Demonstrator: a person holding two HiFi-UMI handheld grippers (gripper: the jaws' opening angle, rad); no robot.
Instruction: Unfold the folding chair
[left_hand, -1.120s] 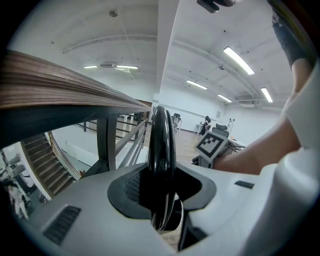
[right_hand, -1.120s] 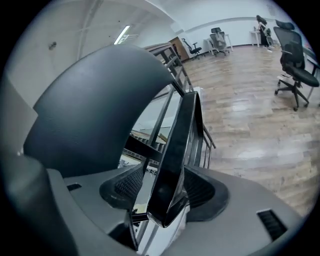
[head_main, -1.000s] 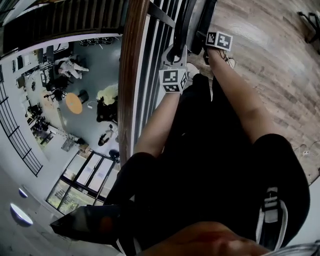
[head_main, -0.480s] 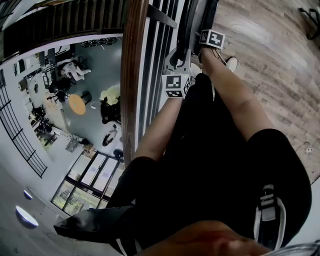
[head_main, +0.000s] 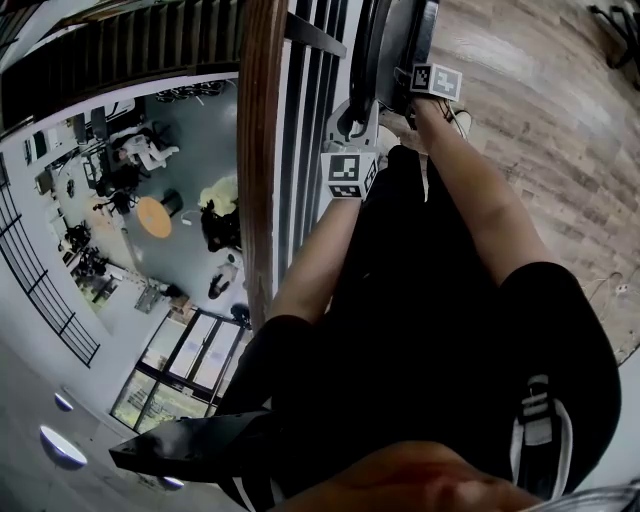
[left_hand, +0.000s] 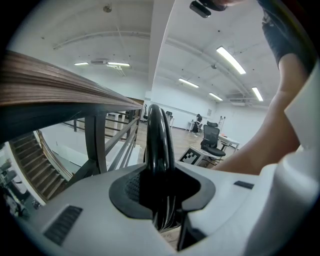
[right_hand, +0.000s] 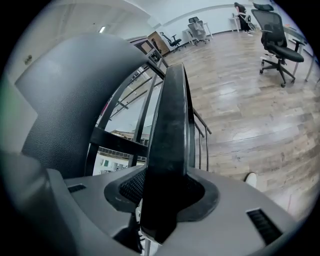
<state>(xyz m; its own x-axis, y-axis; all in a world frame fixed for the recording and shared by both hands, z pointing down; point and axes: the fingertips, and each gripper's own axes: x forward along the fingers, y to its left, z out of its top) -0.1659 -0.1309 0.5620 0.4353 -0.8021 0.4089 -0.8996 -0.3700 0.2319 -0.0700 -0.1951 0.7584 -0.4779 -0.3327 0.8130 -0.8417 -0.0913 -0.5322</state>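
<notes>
left gripper (left_hand: 160, 196), jaws just closed further, clamps the chair tube (left_hand: 157, 135); right gripper (right_hand: 162, 197), likewise, clamps the chair panel (right_hand: 172, 115). hold the tube firm; pull the panel away steadily.

Arms (head_main: 470, 200) outstretched; the left gripper (left_hand: 159, 197), jaws just closing, clamps the chair tube (left_hand: 158, 140); the right gripper (right_hand: 161, 200), likewise closing, clamps the chair panel (right_hand: 172, 125).

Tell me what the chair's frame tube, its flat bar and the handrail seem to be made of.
The chair frame tube: probably painted metal, glossy black; highlights run along its curve.
The flat bar: matte black, plastic or coated metal; cannot tell which.
The handrail: wood, brown with lengthwise grain.
</notes>
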